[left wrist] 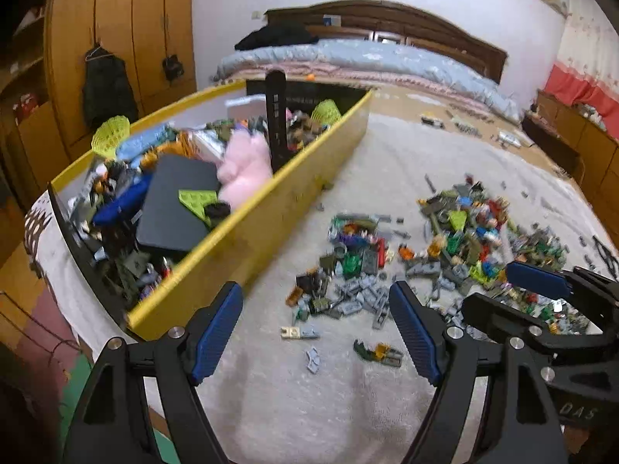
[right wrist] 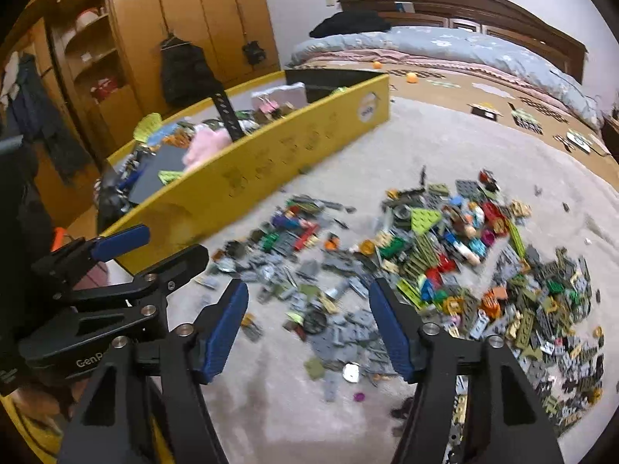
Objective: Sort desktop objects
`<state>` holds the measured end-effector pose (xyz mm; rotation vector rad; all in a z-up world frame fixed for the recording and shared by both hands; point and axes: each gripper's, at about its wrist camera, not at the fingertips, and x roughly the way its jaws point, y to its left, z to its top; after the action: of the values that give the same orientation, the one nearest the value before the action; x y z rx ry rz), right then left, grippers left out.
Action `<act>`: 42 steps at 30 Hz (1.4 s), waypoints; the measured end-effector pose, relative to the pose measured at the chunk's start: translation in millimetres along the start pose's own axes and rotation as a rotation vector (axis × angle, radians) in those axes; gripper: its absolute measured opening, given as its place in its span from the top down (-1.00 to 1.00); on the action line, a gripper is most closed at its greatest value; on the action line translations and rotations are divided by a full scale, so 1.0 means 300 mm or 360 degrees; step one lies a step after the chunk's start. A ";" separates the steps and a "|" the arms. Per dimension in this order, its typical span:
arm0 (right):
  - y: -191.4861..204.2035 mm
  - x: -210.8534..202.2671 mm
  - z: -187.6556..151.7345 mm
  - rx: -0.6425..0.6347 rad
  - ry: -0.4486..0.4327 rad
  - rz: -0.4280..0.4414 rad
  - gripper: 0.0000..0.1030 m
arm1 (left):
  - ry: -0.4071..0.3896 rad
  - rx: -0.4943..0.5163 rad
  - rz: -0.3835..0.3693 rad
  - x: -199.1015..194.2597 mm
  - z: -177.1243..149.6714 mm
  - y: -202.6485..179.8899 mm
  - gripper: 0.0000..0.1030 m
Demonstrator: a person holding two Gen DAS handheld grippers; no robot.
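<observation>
Both the left gripper (left wrist: 317,342) and the right gripper (right wrist: 309,332) have black frames, ribbed blue pads, silver screws and white lettering.

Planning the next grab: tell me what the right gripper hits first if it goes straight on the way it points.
Probably the grey flat bricks at the near edge of the brick pile, lying on the pale carpet. The right gripper is open and empty; depth is uncertain.

Background: bedroom furniture and bedding.
A bed (right wrist: 464,54) with a grey-blue quilt (left wrist: 371,62) and a dark wooden headboard (right wrist: 483,7) stands at the far side. A black garment (right wrist: 348,23) lies at its left end. Wooden wardrobes (left wrist: 127,31) line the far left wall; a dark jacket (right wrist: 185,69) hangs on one door. Two orange balls (right wrist: 412,77) lie near the bed edge. Red curtains (left wrist: 580,85) hang at far right.
</observation>
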<state>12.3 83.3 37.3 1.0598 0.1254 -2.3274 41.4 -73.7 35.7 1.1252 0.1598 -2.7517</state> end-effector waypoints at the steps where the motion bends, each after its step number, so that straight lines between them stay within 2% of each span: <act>1: -0.009 0.011 -0.010 0.0014 0.0016 -0.0006 -0.34 | 0.0024 -0.0003 -0.0002 0.013 -0.006 -0.006 -0.53; 9: -0.043 0.059 -0.054 0.0047 0.0074 -0.0059 -0.39 | 0.0081 -0.0018 0.0035 0.054 -0.034 -0.016 -0.53; 24: -0.057 0.083 -0.089 0.0077 0.0122 -0.0059 -0.39 | 0.0190 -0.0060 0.0044 0.100 -0.080 -0.024 -0.53; 42: -0.062 0.096 -0.099 0.0089 0.0138 -0.0059 -0.39 | 0.0206 -0.0051 0.0050 0.115 -0.085 -0.028 -0.53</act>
<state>7.1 94.5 -6.5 1.1960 0.1143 -2.3307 33.0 -65.2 -6.4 1.2866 0.1999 -2.6395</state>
